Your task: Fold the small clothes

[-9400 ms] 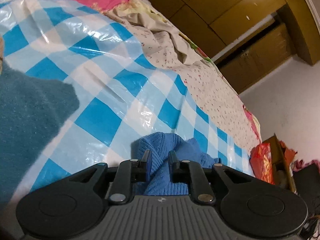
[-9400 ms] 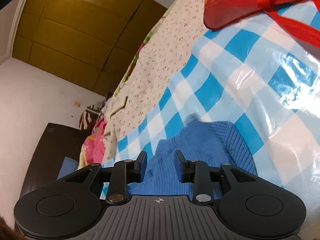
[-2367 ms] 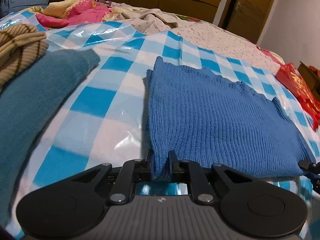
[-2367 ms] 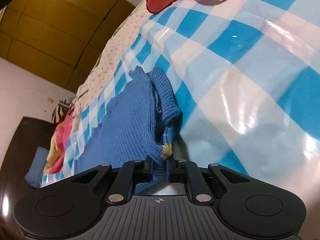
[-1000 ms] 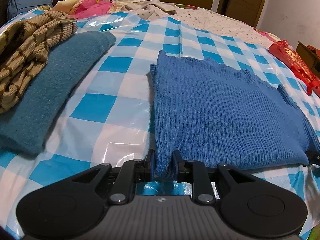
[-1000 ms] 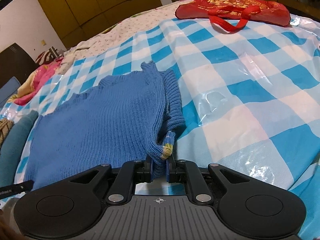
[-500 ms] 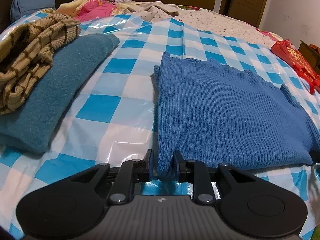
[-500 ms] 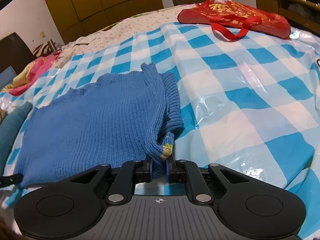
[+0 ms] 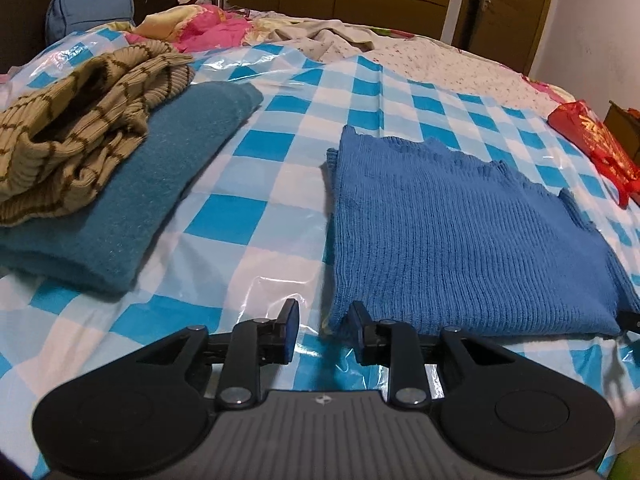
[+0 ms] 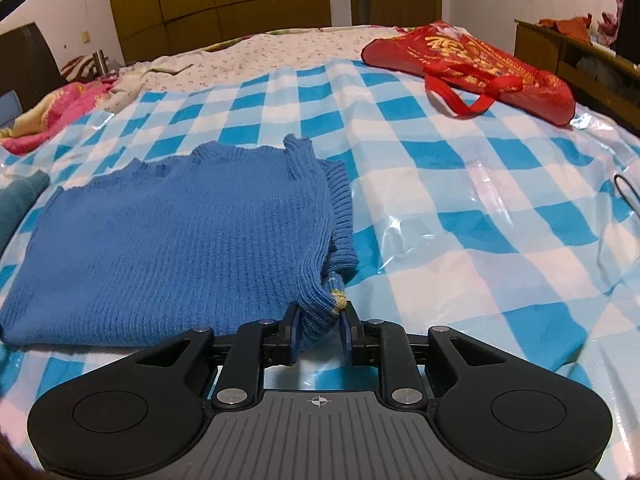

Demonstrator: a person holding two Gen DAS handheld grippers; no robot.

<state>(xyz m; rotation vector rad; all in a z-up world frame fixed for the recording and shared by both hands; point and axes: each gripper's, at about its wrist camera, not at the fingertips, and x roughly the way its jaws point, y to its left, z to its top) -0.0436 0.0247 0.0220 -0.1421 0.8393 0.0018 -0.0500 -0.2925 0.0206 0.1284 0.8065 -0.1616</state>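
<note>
A blue knit sweater [image 9: 452, 236] lies folded flat on the blue-and-white checked plastic sheet [image 9: 260, 148]. My left gripper [image 9: 322, 322] is open at the sweater's near left corner, and the knit edge rests by its right finger. In the right wrist view the sweater [image 10: 180, 232] spreads to the left, with a ribbed cuff at its right edge. My right gripper [image 10: 320, 324] has its jaws parted around the near right corner, which still sits loosely between them.
A folded teal garment [image 9: 132, 196] with a striped tan knit [image 9: 80, 120] on top lies at the left. A red bag [image 10: 472, 64] lies at the far right. Pink bedding [image 9: 208, 28] and a floral sheet [image 9: 440, 64] lie beyond.
Both grippers have opened and let go of the sweater's near corners. The left has drawn back slightly; the sweater now lies flat on the sheet.
</note>
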